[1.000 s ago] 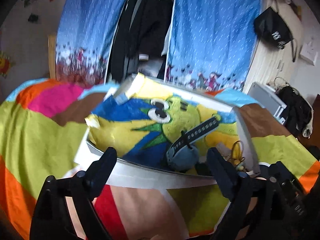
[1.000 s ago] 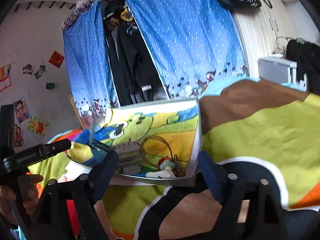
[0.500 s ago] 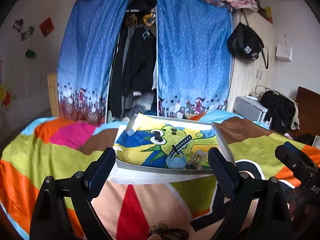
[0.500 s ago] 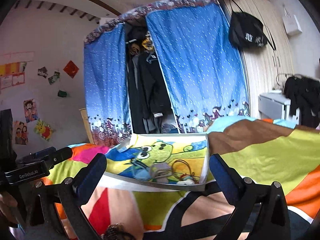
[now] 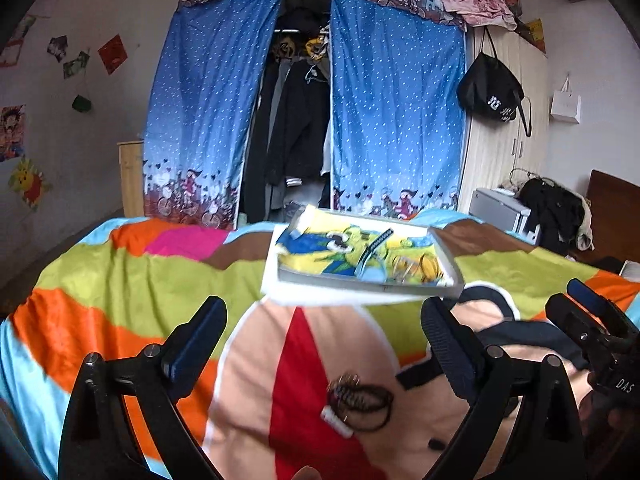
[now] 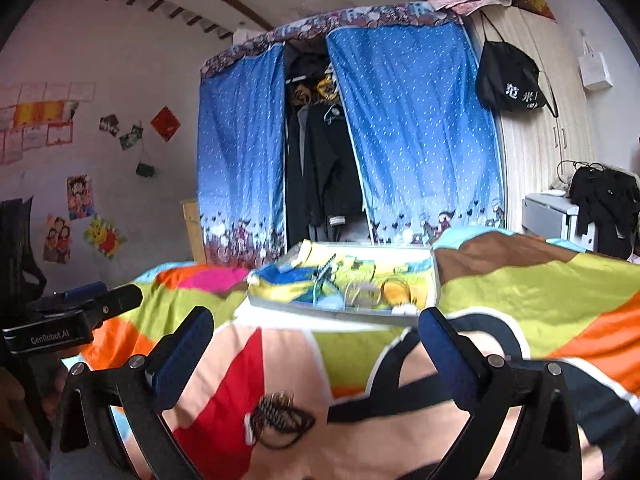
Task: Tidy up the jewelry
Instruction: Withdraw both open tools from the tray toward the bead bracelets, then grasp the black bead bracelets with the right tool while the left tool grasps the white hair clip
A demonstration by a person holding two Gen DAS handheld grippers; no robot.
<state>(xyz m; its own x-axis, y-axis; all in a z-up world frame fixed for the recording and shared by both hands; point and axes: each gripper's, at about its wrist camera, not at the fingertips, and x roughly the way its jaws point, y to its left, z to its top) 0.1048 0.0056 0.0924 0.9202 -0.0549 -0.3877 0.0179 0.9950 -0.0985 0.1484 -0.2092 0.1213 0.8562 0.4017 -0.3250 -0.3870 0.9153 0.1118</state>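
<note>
A shallow grey tray [image 5: 372, 286] with a cartoon liner lies on the bed. It holds a black watch strap [image 5: 374, 248], a gold bangle [image 5: 424, 266] and small blurred pieces. The right wrist view shows the same tray [image 6: 300, 305] and bangle [image 6: 396, 290]. A dark looped piece with a coiled part and a white tag [image 5: 358, 400] lies on the bedspread close in front of both grippers [image 6: 280, 420]. My left gripper [image 5: 320, 332] is open and holds nothing. My right gripper [image 6: 316, 340] is likewise open, with nothing between its fingers. Both hover short of the tray.
A bright patchwork bedspread [image 5: 120, 280] covers the bed. Behind it hang blue curtains [image 5: 208, 120] around dark clothes. A pale wardrobe with a black bag [image 5: 490, 92] and a small white unit [image 5: 500, 208] stand at the right.
Both grippers have drawn back from the tray and tilted up, so the tray looks smaller and farther. The dark looped piece on the bedspread has come into view.
</note>
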